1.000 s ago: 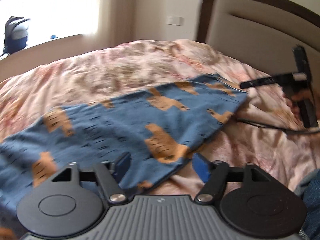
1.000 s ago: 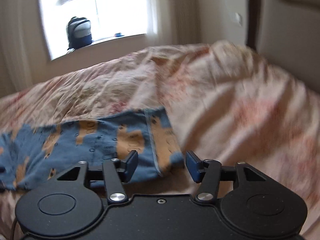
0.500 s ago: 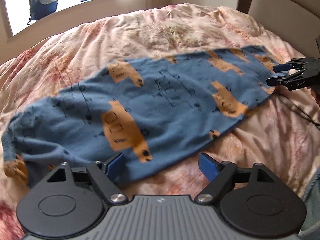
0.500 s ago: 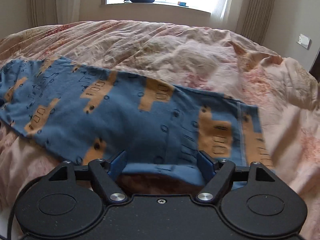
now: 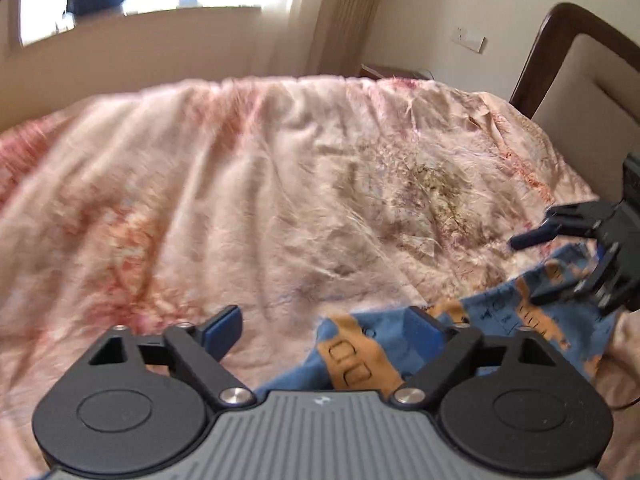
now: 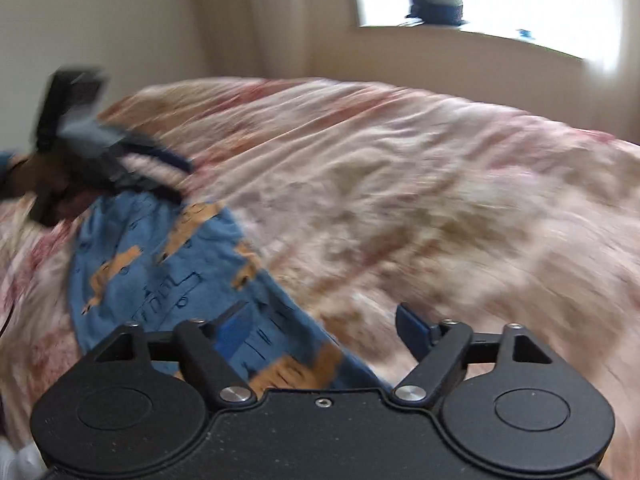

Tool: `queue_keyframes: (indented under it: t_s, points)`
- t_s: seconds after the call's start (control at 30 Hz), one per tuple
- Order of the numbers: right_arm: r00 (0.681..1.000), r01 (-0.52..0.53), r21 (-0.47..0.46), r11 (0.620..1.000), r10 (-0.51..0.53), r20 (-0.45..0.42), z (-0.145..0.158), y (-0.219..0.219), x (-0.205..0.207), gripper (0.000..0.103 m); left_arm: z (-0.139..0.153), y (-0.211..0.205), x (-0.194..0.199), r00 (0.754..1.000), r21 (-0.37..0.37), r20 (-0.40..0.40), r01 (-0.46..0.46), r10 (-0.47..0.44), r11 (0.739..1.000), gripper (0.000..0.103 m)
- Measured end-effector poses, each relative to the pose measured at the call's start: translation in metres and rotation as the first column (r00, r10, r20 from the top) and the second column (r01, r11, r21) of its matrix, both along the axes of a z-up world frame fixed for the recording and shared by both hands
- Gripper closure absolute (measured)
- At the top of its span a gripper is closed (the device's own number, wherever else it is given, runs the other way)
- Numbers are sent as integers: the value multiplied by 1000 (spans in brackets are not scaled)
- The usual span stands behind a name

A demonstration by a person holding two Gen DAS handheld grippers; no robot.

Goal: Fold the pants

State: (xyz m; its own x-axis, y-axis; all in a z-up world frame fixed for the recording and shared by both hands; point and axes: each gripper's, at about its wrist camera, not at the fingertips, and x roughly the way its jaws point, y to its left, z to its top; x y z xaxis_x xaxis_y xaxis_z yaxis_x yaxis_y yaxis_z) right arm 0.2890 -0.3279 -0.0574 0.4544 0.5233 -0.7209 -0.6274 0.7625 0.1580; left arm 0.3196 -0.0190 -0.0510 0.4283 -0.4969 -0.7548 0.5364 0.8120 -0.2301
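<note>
Jaws of our left gripper (image 5: 326,330) and right gripper (image 6: 320,320) stand wide, closing slightly, holding nothing; pants (image 6: 160,264) stretch from five o'clock toward three o'clock of the left one.

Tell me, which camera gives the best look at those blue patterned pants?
The right wrist view: the blue pants spread across its lower left on the bedspread, orange print visible though blurred. The left wrist view catches only a strip at lower right, partly behind its own claw.
</note>
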Motion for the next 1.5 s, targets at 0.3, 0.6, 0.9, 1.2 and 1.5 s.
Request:
queue_keyframes:
  t_s: [0.3,0.6,0.9,1.2,1.5]
  points:
    - [992,-99,-15,995,97,-75,-24,14,9,87,-10,-21,-5,987,168,-67,156,-146,973,94]
    - [998,-30,-87,996,34,50,-12,22,-10,101,12,-31,-47,971,217,211,65,-112,974,98]
    - [978,105,-119,987,-81,192,-16,31,-27,63,-7,-9,-56,970,147,240,-85,48,985,46]
    - [956,56,-27,998,-46,290,-12,115,-2,41,-8,70,-121,816,229,436,-509,380,830,17]
    - [959,170,-86,982,-145,245,-36,155,37,42,-37,125,-142,726,214,448,-654,523,726,12]
